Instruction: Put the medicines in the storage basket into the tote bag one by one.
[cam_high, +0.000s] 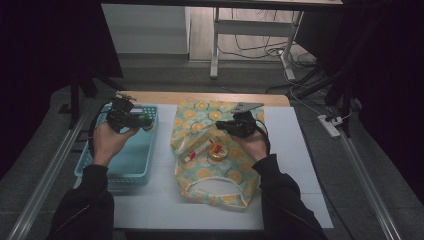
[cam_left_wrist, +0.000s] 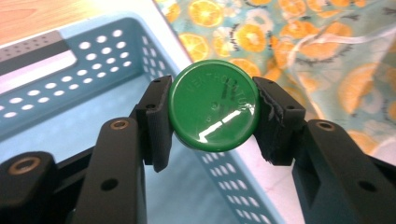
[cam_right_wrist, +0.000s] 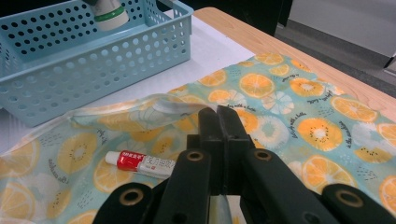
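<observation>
My left gripper (cam_left_wrist: 212, 114) is clamped on a small jar with a round green lid (cam_left_wrist: 214, 105), one black pad pressed against each side of the lid. In the left gripper view the lid sits in the middle of the frame, shiny, with raised lettering too faint to read. It hangs above the near right corner of the light blue perforated basket (cam_left_wrist: 70, 84). In the high view this same gripper (cam_high: 141, 119) is at the left of centre, over the far end of the basket (cam_high: 100, 172), and the green of the jar shows at its tip against the basket's far right rim.

My right gripper (cam_right_wrist: 218, 122) has its jaws pressed together with nothing between them. In the right gripper view they rise from the bottom centre of the frame over the orange-slice patterned cloth bag (cam_right_wrist: 289, 88). A small white tube with a red label (cam_right_wrist: 140, 163) lies on the bag just left of the jaws, not touching them. At the upper left of that view, the white jar body with its green band (cam_right_wrist: 110, 12) hangs above the basket (cam_right_wrist: 93, 60).

In the high view my right gripper (cam_high: 220, 125) hovers over the bag's upper middle (cam_high: 200, 110). The tube (cam_high: 199, 150) and a round red-and-yellow tin (cam_high: 217, 151) lie on the bag below it.
</observation>
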